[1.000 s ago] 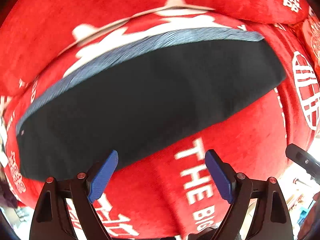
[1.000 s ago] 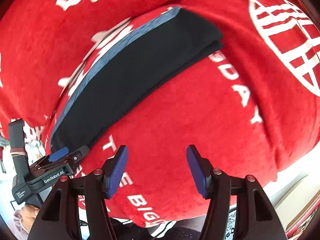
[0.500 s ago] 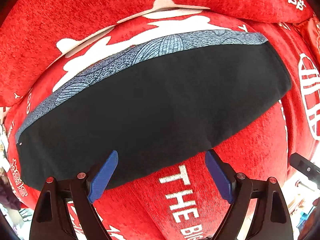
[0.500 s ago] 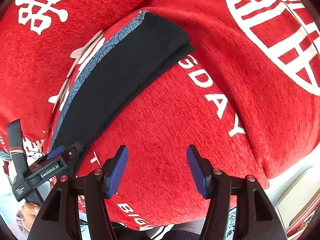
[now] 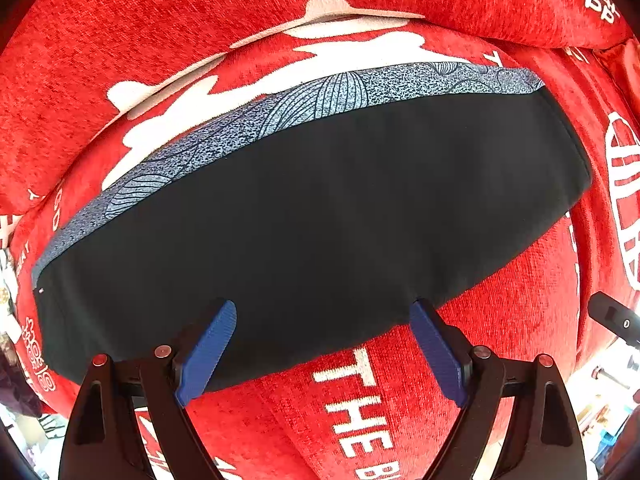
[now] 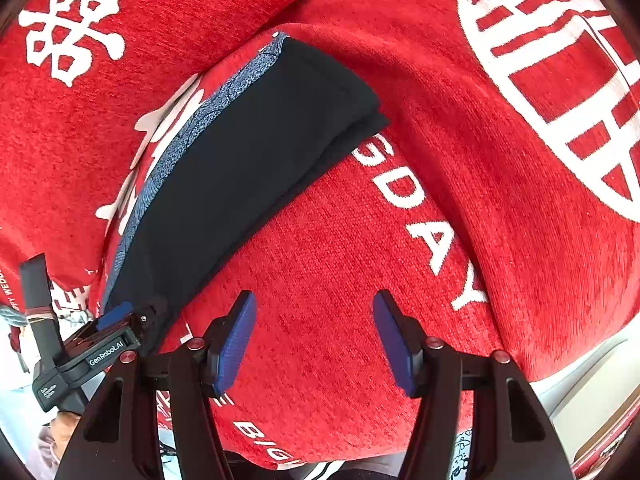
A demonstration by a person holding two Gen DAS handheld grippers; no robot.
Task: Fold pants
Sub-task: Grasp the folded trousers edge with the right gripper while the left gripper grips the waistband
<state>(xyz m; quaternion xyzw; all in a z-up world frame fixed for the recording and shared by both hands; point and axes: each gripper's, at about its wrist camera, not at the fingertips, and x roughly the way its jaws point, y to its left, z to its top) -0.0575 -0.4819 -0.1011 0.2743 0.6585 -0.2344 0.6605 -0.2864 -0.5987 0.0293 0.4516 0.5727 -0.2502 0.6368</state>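
The pants (image 5: 320, 220) are black with a blue-grey patterned band along the far edge, folded into a long flat strip on the red cover. They also show in the right wrist view (image 6: 248, 160), slanting from lower left to upper middle. My left gripper (image 5: 322, 312) is open and empty, its blue pads at the near edge of the pants. My right gripper (image 6: 314, 304) is open and empty over bare red cloth, to the right of the pants. The left gripper also shows in the right wrist view (image 6: 120, 320), at the pants' left end.
The red plush cover (image 6: 400, 280) with white lettering lies over cushions, with a raised back cushion (image 5: 280, 8) behind the pants. The cover's front edge drops off near both grippers. Clutter shows at the lower corners.
My left gripper has moved forward, so its pads now reach the near edge of the pants. My right gripper has moved closer to the cover. Both stayed open.
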